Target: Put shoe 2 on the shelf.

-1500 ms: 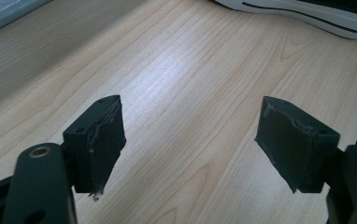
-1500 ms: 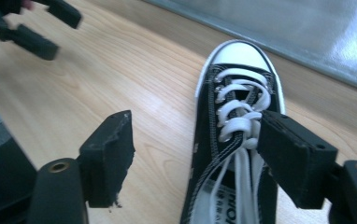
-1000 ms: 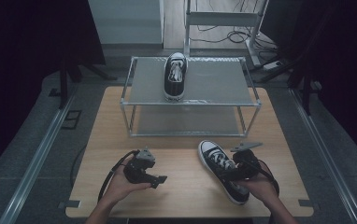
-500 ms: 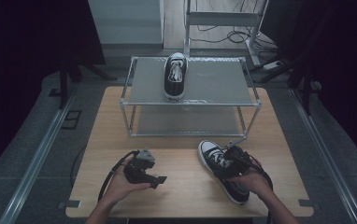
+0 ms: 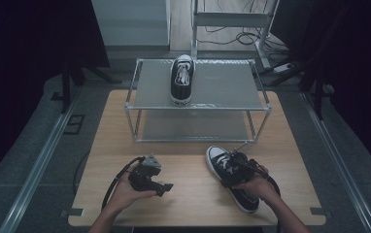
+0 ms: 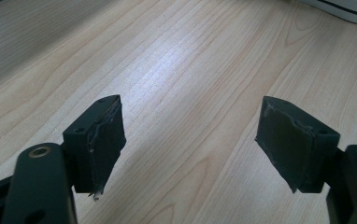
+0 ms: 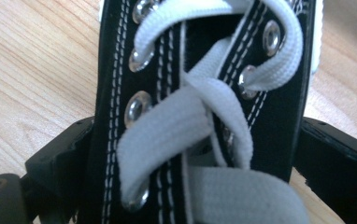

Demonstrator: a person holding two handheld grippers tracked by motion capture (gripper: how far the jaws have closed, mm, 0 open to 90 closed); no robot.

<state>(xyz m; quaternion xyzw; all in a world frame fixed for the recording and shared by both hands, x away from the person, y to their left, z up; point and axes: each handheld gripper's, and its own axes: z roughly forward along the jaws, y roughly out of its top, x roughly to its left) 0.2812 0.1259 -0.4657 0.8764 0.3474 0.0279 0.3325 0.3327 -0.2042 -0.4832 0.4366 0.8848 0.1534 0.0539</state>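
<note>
Two jaws of my right gripper (image 5: 230,171) just opened wide, straddling black shoe (image 5: 216,156) on table (image 5: 188,199) before rack (image 5: 198,108); no pinch yet. Centre over laces (image 7: 186,126), squeeze evenly. Left gripper (image 5: 166,186) spread, empty.

Two shoes (image 5: 182,78) (image 5: 232,177), one rack (image 5: 140,87)

The near shoe (image 5: 232,179) lies partly hidden beneath the right claw (image 5: 235,171).
</note>
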